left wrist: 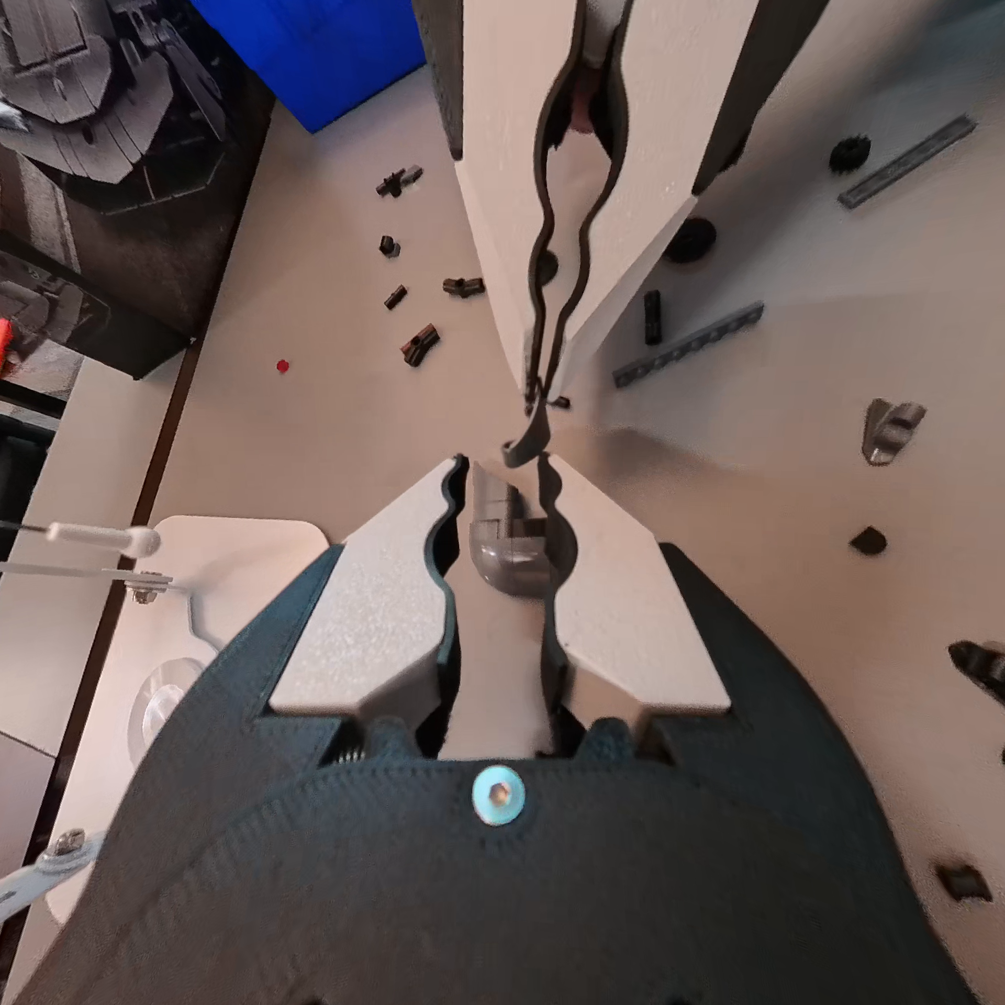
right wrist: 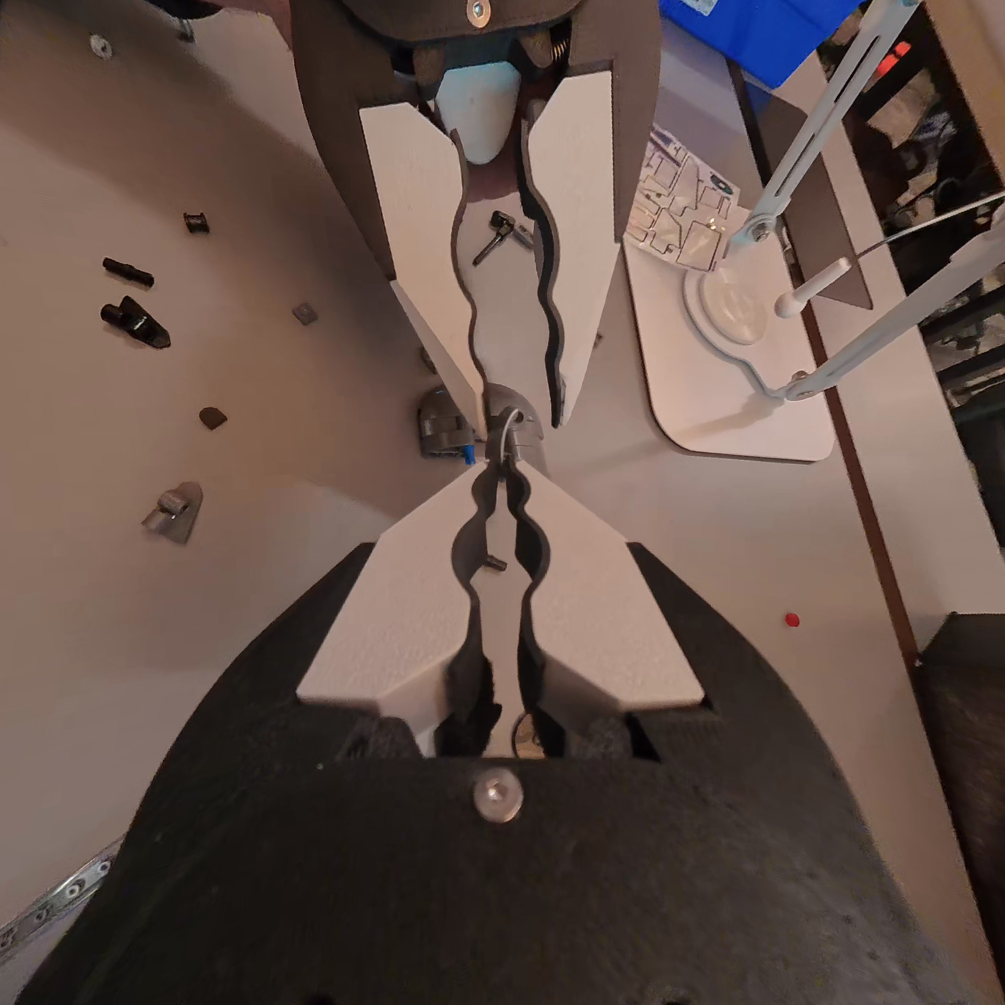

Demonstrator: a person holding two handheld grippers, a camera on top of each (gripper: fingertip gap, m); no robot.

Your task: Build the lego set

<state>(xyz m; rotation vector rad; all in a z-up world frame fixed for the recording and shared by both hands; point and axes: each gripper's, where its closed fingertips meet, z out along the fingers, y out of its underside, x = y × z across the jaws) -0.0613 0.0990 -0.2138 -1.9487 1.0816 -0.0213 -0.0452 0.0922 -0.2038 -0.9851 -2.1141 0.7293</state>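
Grey assembly (left wrist: 508, 549): curved grey lego piece with blocky parts, sitting between the left gripper's fingers, above the pale table (left wrist: 326, 424).
Left gripper (left wrist: 503, 467): fingers parted by a moderate gap; the assembly rests against the inner pad of its right finger, while a sliver of space shows at the other pad, so whether it is truly clamped cannot be told.
Thin grey strip (left wrist: 525, 440): small bent piece pinched at the tips of the right gripper, its lower end just beside the top of the assembly.
Right gripper (right wrist: 501, 470): fingers nearly closed, tips pressed onto the thin strip; the wavy pads leave narrow gaps farther back.
Meeting point: the two grippers face tip to tip, nearly touching, over the middle of the table.
Loose parts: small black connectors (left wrist: 419, 345) to the left gripper's left, grey holed beams (left wrist: 690, 345) and a grey wedge (left wrist: 889, 429) to its right, spread well apart.
Red stud (left wrist: 281, 366): alone, near the table's edge.
Lamp base (right wrist: 734, 380): white, by that edge.
Blue bin (left wrist: 321, 49): at the far corner.
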